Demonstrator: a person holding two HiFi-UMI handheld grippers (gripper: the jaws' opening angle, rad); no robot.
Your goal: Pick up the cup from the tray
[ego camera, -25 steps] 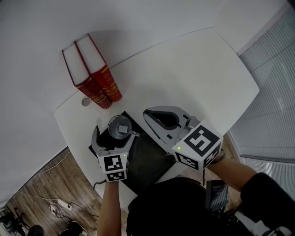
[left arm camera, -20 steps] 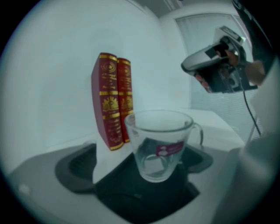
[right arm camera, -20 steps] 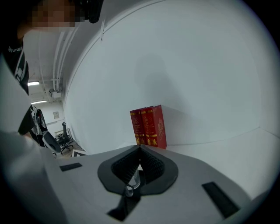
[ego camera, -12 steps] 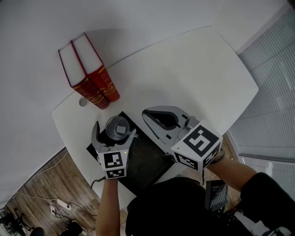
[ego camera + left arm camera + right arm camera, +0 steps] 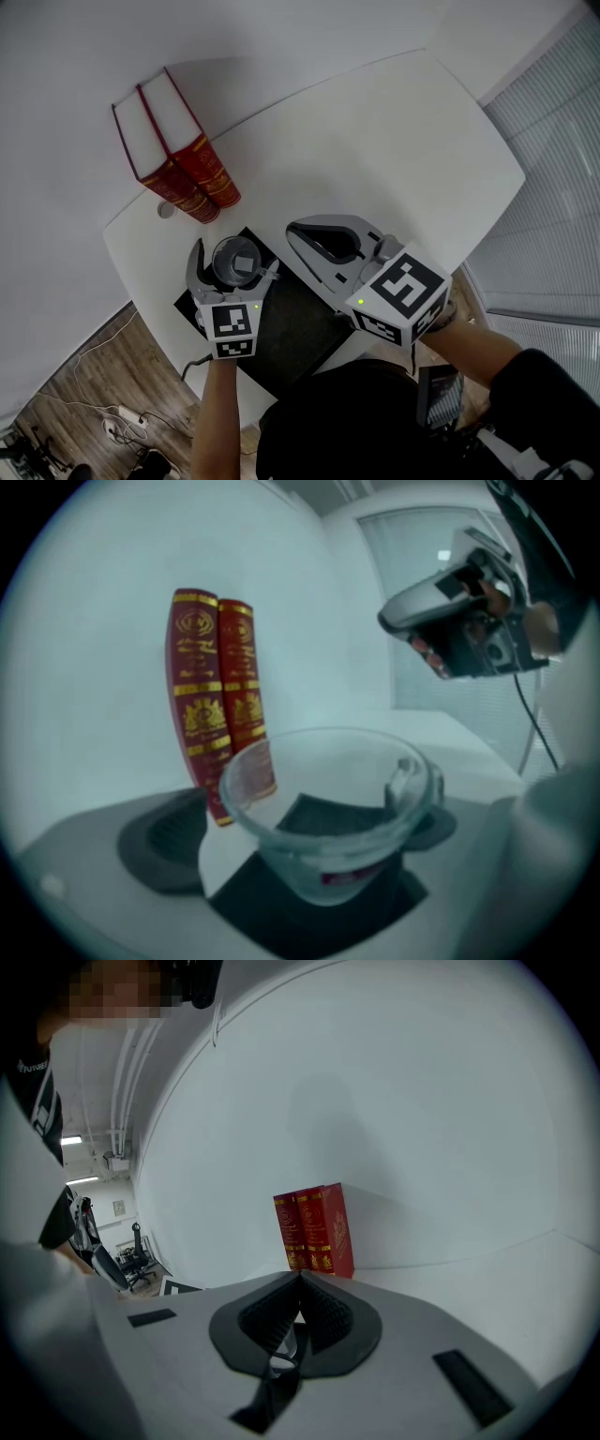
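While the glass cup (image 5: pixel 236 261) stands on the black tray (image 5: pixel 298 323) at the lower left of the head view, the left tongs (image 5: pixel 233 267) straddle it with the jaws wide apart, one on either side of the bowl. In the left gripper view the left pad (image 5: pixel 161 841) sits clear of the glass with a strip of white bench between them; the right pad (image 5: pixel 448 823) lies just beside the cup's handle, and contact there cannot be made out. The cup's base rests on the dark tray surface. The right tongs (image 5: pixel 294 231) hover to the right of the cup, over the tray's far edge, their jaws brought together with nothing between them. Two red books (image 5: pixel 173 145) with gold lettering stand upright side by side at the upper left, against the wall at the edge of the white bench (image 5: pixel 394 141). A small grey disc (image 5: pixel 166 210) lies beside their foot.
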